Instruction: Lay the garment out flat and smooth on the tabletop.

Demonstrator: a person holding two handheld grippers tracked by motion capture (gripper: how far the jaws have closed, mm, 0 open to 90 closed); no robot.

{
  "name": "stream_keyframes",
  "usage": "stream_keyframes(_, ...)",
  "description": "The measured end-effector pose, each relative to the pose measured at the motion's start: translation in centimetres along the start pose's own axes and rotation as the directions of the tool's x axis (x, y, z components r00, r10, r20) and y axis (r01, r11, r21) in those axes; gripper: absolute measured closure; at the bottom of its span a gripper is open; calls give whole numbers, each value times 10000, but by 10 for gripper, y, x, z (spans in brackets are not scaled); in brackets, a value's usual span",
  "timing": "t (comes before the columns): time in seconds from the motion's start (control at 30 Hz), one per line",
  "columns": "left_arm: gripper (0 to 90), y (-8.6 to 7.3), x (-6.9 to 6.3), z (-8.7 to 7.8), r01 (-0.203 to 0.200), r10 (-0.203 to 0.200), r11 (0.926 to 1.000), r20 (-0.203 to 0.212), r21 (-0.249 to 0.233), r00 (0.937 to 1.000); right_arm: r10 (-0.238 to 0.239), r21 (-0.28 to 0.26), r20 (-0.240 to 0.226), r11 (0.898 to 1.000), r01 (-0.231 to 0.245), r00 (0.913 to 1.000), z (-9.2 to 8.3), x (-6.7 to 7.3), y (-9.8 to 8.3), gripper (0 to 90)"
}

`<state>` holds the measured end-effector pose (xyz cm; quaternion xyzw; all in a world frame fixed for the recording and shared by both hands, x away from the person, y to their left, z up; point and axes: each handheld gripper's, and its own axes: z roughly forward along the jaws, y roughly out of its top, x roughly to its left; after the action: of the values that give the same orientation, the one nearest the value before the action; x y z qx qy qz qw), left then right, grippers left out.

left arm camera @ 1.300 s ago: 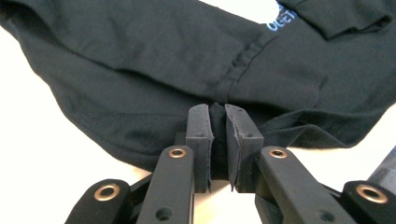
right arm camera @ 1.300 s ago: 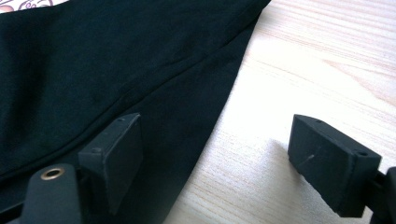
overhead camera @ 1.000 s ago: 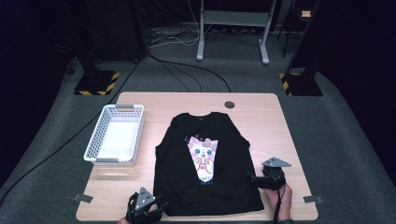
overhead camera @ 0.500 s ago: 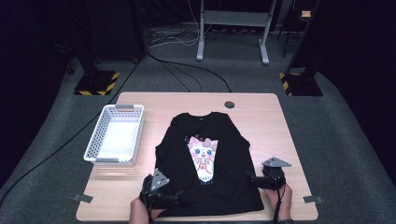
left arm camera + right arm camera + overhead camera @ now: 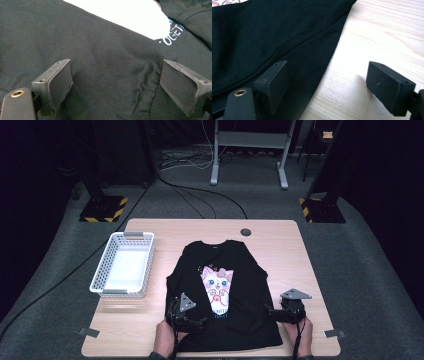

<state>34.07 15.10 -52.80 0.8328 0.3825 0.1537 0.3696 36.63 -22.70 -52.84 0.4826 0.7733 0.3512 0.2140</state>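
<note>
Both hand-held grippers are seen low in the high view. Left hand-held gripper [image 5: 199,322]: its jaws have just been opening and stand wide over the black T-shirt [image 5: 220,295], nothing pinched. Right hand-held gripper [image 5: 270,310]: jaws spread wide astride the shirt's edge, nothing gripped. The shirt is spread flat at centre frame on the worktop [image 5: 280,245].

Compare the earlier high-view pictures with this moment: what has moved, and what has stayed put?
The left tool has moved from the bare table edge at the bottom left rightwards and up onto the lower left part of the black cat-print T-shirt. Its jaws have just been opening and now stand wide over the cloth, gripping nothing. The right tool, open at the shirt's right hem, the shirt and the white plastic basket stayed as they were.
</note>
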Motion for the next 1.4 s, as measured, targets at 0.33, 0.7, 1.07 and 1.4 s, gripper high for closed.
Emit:
stream_keyframes(0.33, 105, -2, 0, 0, 22, -23, 9999, -88, -156, 10000, -38, 254, -299, 9997, 46, 9995, 0, 3, 3, 133)
stream_keyframes(0.7, 90, -2, 0, 0, 46, -48, 9999, -145, -132, 9999, -1319, -299, -1759, 9912, 1287, 9755, -16, 67, 23, 138)
stream_keyframes(1.07, 90, -2, 0, 0, 55, -57, 9999, -134, -135, 9999, -1955, 515, -2478, 9754, 2144, 9489, 7, 102, 18, 261)
stream_keyframes(1.4, 91, -2, 0, 0, 59, -60, 9999, -132, -134, 9999, -1480, 410, -2345, 9860, 1619, 9608, 5, 91, 17, 646)
